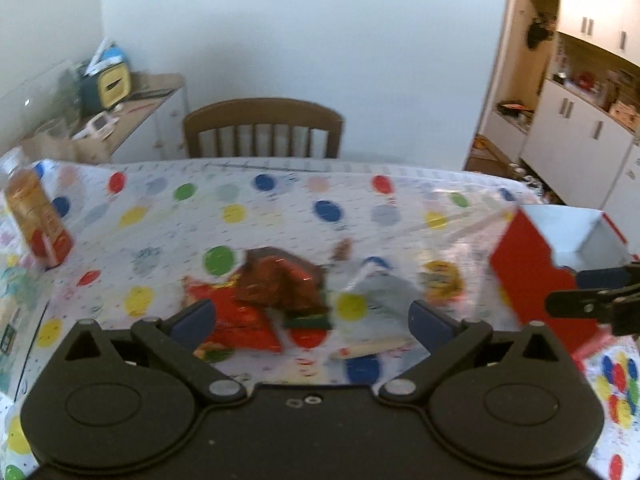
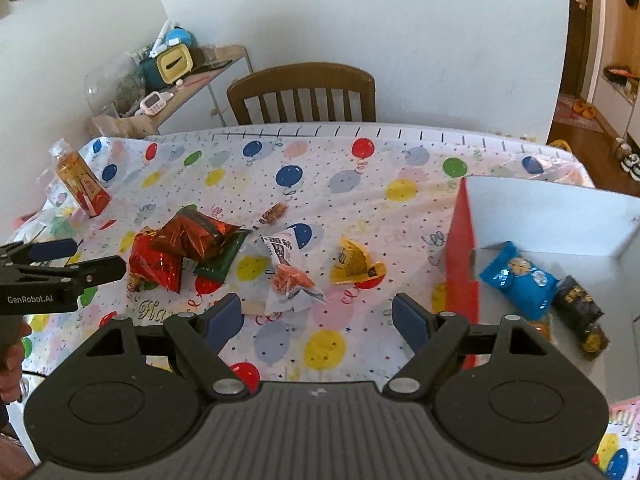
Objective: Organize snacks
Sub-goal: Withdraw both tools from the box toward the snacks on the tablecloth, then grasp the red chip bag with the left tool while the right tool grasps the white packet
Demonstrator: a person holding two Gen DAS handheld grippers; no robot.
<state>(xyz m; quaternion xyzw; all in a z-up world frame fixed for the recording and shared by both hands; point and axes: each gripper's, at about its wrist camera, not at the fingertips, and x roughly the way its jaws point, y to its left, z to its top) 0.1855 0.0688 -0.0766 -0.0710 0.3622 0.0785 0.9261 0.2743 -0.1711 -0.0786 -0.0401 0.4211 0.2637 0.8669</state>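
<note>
A heap of snack packets lies mid-table: red foil packets (image 2: 156, 264) (image 1: 240, 320), a dark green one (image 2: 222, 256), a white and orange packet (image 2: 290, 276) (image 1: 376, 292) and a yellow packet (image 2: 354, 266) (image 1: 440, 280). My left gripper (image 1: 312, 320) (image 2: 100, 257) hangs open just above the red packets, with nothing between its fingers. Open too, my right gripper (image 2: 318, 316) (image 1: 564, 291) hovers over the white and orange packet, beside the red box (image 2: 462, 256) (image 1: 532, 280). Inside the box lie a blue packet (image 2: 518, 280) and a black packet (image 2: 582, 312).
A balloon-print cloth covers the table (image 2: 344, 184). A drink bottle (image 2: 80, 180) (image 1: 38, 216) stands at the far left, and a small brown packet (image 2: 274, 212) lies behind the heap. A wooden chair (image 2: 302, 92) stands at the far edge, with a cluttered shelf (image 2: 172, 76) to its left.
</note>
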